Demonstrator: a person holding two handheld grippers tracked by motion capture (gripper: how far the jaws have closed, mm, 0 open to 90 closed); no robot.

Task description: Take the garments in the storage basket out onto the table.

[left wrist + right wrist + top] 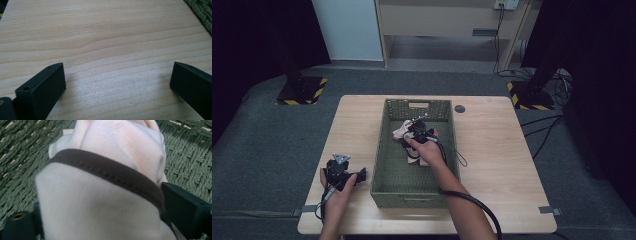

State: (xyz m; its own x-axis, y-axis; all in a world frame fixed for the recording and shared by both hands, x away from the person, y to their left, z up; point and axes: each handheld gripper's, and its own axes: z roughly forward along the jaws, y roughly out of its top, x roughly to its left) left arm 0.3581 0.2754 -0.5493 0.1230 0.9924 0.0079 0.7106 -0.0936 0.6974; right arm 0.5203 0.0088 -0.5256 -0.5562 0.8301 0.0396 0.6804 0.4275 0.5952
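A pale pink cloth (pixel 120 147) with a dark brown hem band (pixel 112 173) lies bunched inside the green woven basket (pixel 382 150), toward its far half. My right gripper (pixel 414 131) reaches down into the basket, and in the right gripper view the cloth bulges between its jaws. The right gripper (pixel 102 205) is shut on the cloth, whose folds cover most of the left jaw. On the cloth (pixel 401 131) a hand also rests. My left gripper (pixel 117 75) is open over bare wood with nothing between its fingers. The left gripper (pixel 346 172) sits left of the basket near the table's front.
The wooden table (pixel 492 150) has free surface to the right and left of the basket. A small dark round disc (pixel 459 108) lies near the far edge. A corner of the basket (pixel 202 12) is close to my left gripper. Black stands and cables occupy the floor beyond.
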